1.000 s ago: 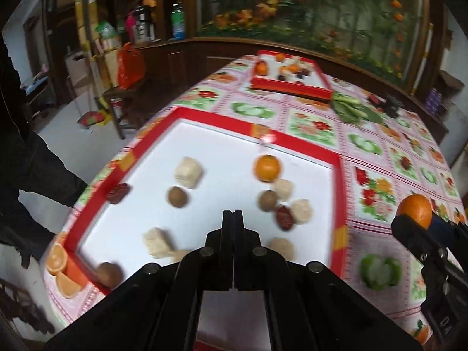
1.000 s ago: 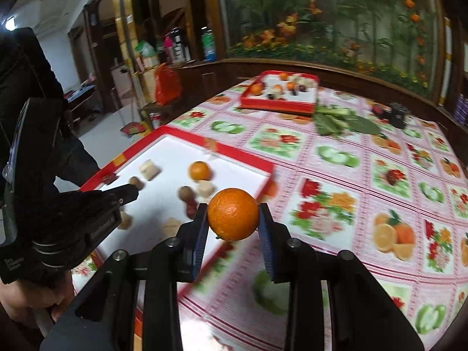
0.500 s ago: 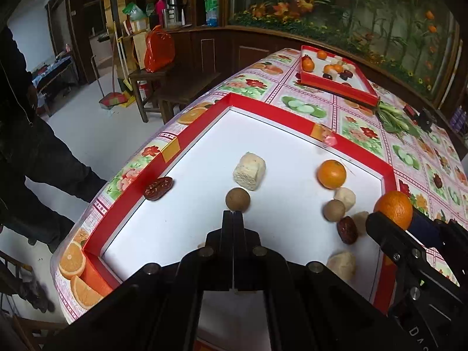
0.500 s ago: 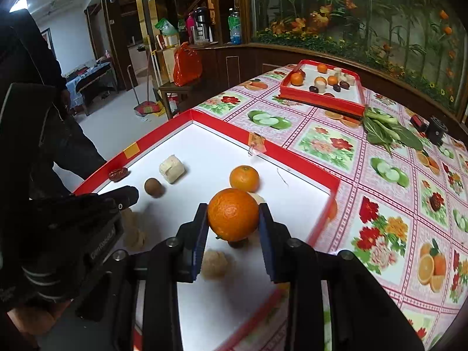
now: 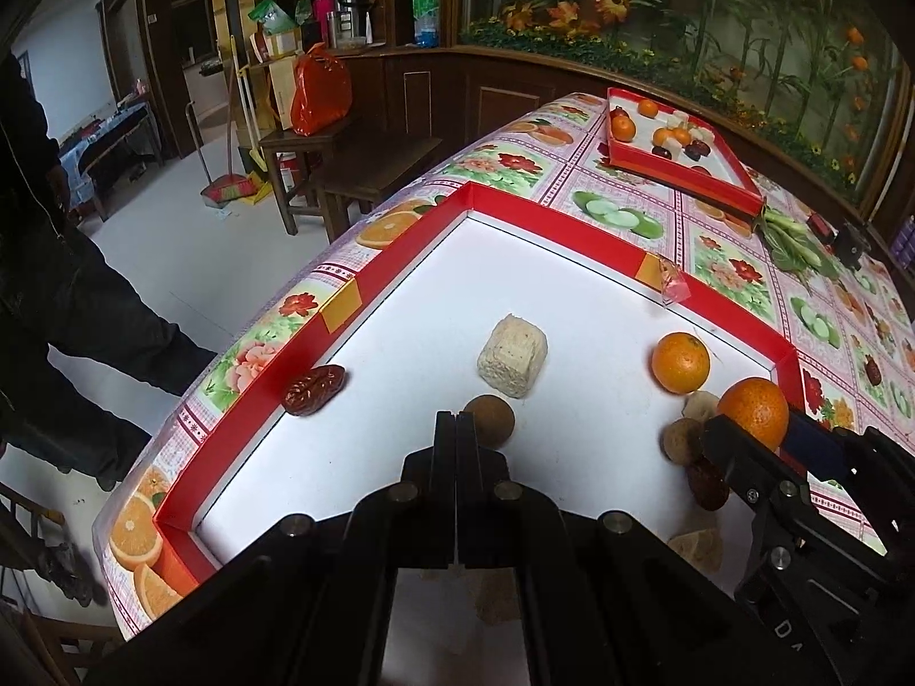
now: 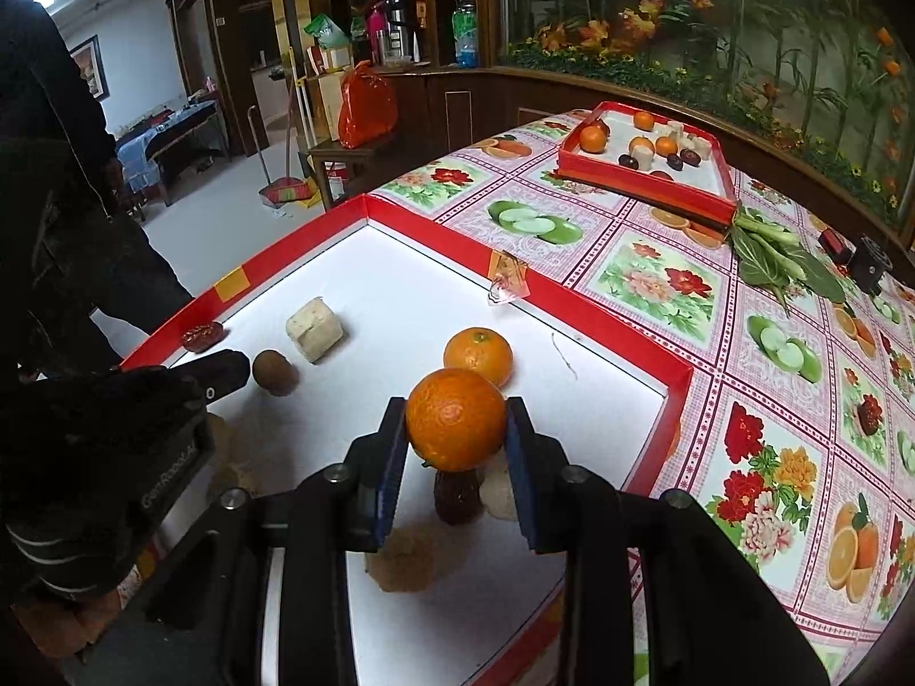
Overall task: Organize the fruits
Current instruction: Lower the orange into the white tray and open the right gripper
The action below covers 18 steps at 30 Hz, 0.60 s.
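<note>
Above the red-rimmed tray (image 6: 600,314), the right gripper (image 6: 456,457) clamps an orange (image 6: 456,419) between both pads. Left gripper (image 5: 456,434): fingers pressed together, empty, just short of a brown round fruit (image 5: 489,420) lying in that tray.

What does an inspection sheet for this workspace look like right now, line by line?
Surface: table under a fruit-print cloth.
Job's things: near tray holds a loose orange, a red date, a brown round fruit and pale blocks; far tray holds more fruit.
Clutter: leafy greens beside the far tray.
Grippers: right gripper is shut on a held orange above the near tray; left gripper is shut and empty.
Cables: nothing seen.
Surroundings: a person's dark sleeve, a broom.
</note>
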Each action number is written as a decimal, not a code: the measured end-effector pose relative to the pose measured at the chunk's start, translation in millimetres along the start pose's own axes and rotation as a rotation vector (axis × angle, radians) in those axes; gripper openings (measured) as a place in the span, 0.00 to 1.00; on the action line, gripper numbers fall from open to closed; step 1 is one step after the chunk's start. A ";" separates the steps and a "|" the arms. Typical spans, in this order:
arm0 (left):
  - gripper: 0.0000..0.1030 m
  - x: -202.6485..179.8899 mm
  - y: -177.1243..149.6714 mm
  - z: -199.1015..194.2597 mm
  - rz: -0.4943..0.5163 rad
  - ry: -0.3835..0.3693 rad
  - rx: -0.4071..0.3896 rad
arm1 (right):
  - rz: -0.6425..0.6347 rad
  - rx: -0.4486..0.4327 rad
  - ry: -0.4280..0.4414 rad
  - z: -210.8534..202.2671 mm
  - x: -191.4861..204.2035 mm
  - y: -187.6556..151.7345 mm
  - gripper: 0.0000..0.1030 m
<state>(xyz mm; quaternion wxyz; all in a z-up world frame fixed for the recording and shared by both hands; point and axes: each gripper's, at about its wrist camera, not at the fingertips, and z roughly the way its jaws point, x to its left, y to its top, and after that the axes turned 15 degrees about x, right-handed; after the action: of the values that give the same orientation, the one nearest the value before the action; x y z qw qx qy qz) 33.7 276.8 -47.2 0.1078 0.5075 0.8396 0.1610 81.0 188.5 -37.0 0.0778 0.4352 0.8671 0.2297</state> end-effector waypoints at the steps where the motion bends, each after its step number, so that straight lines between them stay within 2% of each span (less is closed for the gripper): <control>1: 0.00 0.4 -0.1 -0.1 0.000 -0.001 0.000 | 0.000 0.000 -0.001 0.7 0.0 0.6 0.34; 14: 0.00 -0.7 4.5 -0.7 -0.005 -0.001 -0.007 | -0.005 0.000 -0.001 3.9 1.5 3.2 0.34; 18: 0.00 -1.1 5.8 0.0 -0.007 0.029 0.001 | 0.001 0.016 0.004 7.7 -0.2 4.8 0.35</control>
<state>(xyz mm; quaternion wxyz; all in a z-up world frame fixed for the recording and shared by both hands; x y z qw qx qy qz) 39.0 278.3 -44.9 0.0959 0.5023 0.8429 0.1675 87.2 193.4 -41.5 0.0725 0.4356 0.8689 0.2237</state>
